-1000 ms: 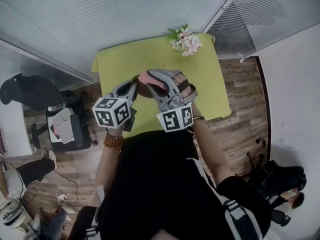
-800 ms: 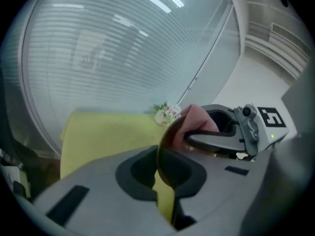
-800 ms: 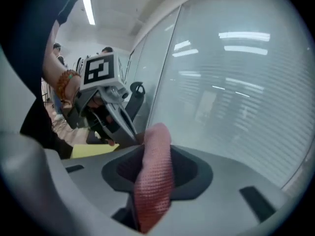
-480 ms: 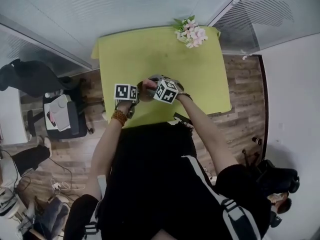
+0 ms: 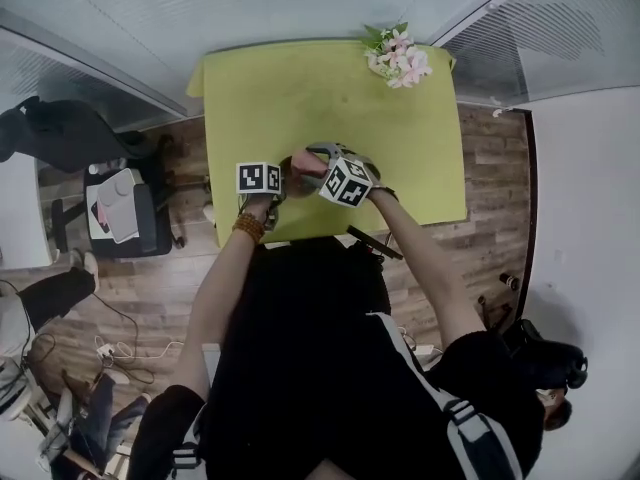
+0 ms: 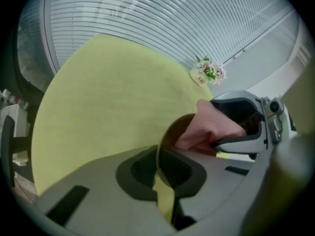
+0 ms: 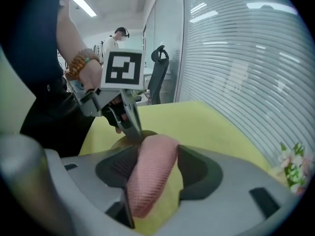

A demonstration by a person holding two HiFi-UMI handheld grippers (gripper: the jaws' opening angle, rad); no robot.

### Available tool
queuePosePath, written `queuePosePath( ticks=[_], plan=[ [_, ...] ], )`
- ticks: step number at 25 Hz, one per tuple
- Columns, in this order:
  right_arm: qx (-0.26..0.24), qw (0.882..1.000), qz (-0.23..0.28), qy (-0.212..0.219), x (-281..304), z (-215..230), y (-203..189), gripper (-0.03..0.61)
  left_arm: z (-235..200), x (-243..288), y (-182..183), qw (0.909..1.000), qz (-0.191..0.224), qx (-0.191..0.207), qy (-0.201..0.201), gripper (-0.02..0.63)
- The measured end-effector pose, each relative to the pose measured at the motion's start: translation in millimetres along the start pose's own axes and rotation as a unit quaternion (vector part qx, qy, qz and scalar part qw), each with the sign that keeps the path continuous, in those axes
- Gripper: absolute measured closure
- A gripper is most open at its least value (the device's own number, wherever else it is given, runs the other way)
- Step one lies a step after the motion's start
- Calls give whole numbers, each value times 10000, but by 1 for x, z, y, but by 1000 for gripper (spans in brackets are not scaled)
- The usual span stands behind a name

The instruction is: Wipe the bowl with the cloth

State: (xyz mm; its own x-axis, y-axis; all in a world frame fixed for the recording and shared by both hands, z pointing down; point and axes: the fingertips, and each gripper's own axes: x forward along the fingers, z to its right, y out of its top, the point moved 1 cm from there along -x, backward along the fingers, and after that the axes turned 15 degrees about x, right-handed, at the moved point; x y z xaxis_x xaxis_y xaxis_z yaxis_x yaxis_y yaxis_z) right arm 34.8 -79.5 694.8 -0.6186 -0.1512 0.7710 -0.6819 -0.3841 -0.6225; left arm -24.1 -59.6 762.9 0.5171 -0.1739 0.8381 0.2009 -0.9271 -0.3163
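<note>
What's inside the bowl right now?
The pink cloth sits in the bowl, against its brown inner wall. The cloth covers the bottom, so nothing beneath shows.

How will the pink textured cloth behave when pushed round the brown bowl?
Probably floppy: the pink textured cloth sits in a soft, rounded fold. Its mesh-like weave likely grips rather than slips.

A yellow-green bench (image 5: 300, 88) stands on a wood-plank floor (image 5: 160, 308), its far edge by glass walls with white blinds (image 5: 250, 8). Flowers (image 5: 398, 58) sit at its far right corner. A black office chair (image 5: 60, 148) stands left.
</note>
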Motion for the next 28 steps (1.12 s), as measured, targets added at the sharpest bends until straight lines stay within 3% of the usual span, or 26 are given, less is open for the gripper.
queuePosePath(
  ticks=[5, 8, 11, 13, 17, 19, 22, 28],
  plan=[
    [-173, 9998, 2, -92, -13, 0, 10, 331, -6, -1, -4, 9998, -44, -169, -38, 598],
    [-150, 9991, -329, -214, -3, 4, -1, 328, -7, -2, -6, 9998, -32, -193, -60, 598],
    [-68, 9978, -652, -7, 16, 1, -20, 314, -5, -1, -4, 9999, -31, -109, -52, 598],
    [126, 9980, -609, 112, 12, 2, -17, 308, -5, -1, -4, 9999, -42, -110, -55, 598],
    [84, 9994, -270, -209, -25, 8, 13, 311, -6, -2, -6, 9997, -50, -216, -99, 598],
    [-73, 9994, -254, -226, -31, -3, 25, 357, -7, -2, -6, 9995, -30, -283, -132, 598],
    [-320, 9983, -481, -98, -12, -25, 29, 360, -9, -1, -7, 9989, -12, -423, -178, 598],
    [160, 9925, -1143, -410, 34, -5, 0, 373, -8, -1, -5, 9990, 24, -410, -150, 598]
  ],
)
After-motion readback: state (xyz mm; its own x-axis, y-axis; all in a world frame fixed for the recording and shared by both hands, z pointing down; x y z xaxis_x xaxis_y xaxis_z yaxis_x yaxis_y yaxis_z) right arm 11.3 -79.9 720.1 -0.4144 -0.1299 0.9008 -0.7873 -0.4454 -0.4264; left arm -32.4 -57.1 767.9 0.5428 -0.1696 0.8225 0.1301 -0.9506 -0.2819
